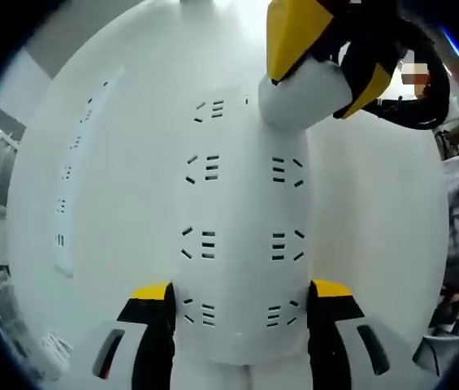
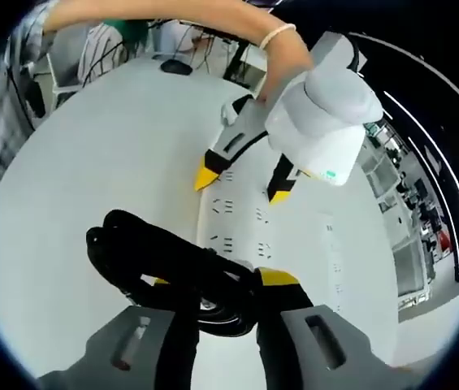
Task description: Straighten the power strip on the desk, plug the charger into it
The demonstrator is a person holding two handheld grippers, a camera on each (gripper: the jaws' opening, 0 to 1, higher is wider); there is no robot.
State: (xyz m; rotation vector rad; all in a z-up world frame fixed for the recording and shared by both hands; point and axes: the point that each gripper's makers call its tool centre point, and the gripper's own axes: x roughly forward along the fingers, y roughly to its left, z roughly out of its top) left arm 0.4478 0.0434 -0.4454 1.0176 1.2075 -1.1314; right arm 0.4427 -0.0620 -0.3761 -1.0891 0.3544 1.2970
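Two grippers busy: left gripper (image 1: pixel 241 313) clamps power strip (image 1: pixel 241 236) at 6 o'clock, steadying it; right gripper (image 2: pixel 227 302) pinches charger (image 1: pixel 306 93) cable (image 2: pixel 160 264), probably for plugging.

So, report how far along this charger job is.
Looks done: the power strip lies straight on the desk, with the jaws of the left gripper clamped across its near end. In hand: the right gripper holds the white charger over the far sockets, its black cable bunched behind. Left: the charger does not look seated yet; press it in, then release.
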